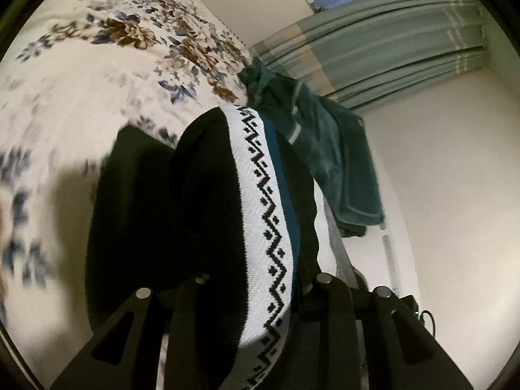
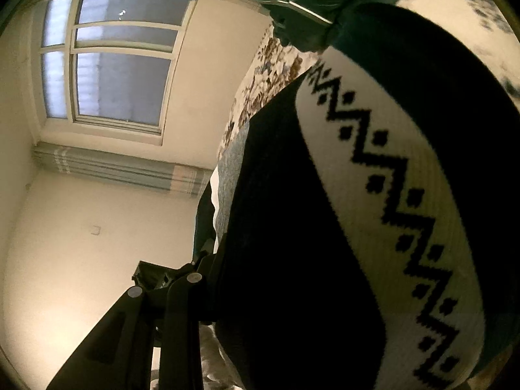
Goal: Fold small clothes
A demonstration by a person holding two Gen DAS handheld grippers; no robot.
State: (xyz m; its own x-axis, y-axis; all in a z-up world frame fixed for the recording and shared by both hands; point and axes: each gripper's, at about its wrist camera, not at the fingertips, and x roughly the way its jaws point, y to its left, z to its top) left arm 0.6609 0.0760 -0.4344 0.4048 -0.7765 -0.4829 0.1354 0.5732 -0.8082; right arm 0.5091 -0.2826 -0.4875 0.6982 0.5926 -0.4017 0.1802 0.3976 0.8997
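Note:
A black knit garment with a white band of black zigzag pattern and a teal stripe fills the middle of the left wrist view. My left gripper is shut on it, and the cloth drapes over the jaws above the floral bedspread. The same garment fills the right half of the right wrist view. My right gripper is shut on its black edge; only the left finger shows, the other is hidden by cloth.
A dark teal fleece garment lies on the bed's edge behind the black one, and also shows in the right wrist view. Green striped curtains, a window and pale walls lie beyond.

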